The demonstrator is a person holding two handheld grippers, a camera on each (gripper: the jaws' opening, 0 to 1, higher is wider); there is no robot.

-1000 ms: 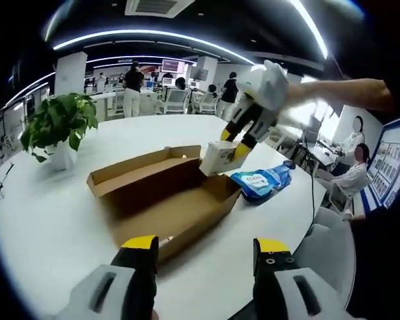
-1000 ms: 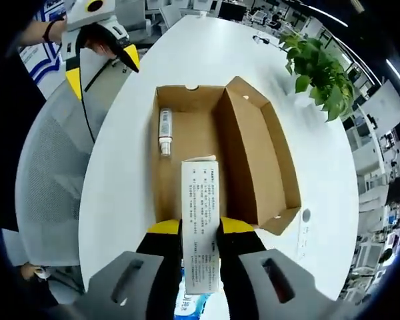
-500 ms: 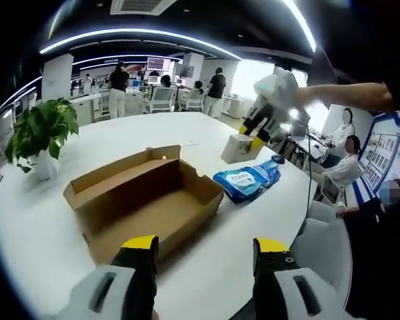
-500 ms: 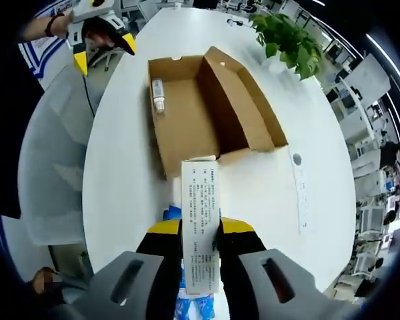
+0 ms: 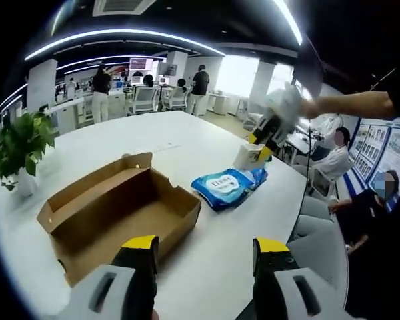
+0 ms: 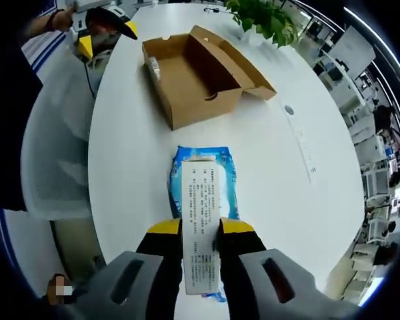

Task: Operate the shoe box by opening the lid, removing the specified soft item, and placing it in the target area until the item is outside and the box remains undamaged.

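In the right gripper view, the right gripper (image 6: 200, 230) clenches a white carton (image 6: 201, 223) with printed text between its yellow-tipped jaws and holds it above a blue wipes pack (image 6: 203, 177) that lies on the white table (image 6: 133, 153). This view looks down into the open shoe box (image 6: 197, 70), where a small white bottle (image 6: 154, 65) lies near one end wall; the left gripper view does not let me see the box floor there. The left gripper (image 6: 103, 30) appears far at the top, with a hand around it.

In the left gripper view, the left gripper (image 5: 203, 257) has its jaws apart with nothing between them. The shoe box (image 5: 117, 213) stands with its lid folded back, near the wipes pack (image 5: 228, 187) but apart from it. The right gripper (image 5: 270, 130) holds the carton (image 5: 249, 155) over the far end of the pack.

The room is an open office with a potted plant (image 5: 20, 143), desks, chairs and several people (image 5: 101, 93). The text on the carton is too small to read.
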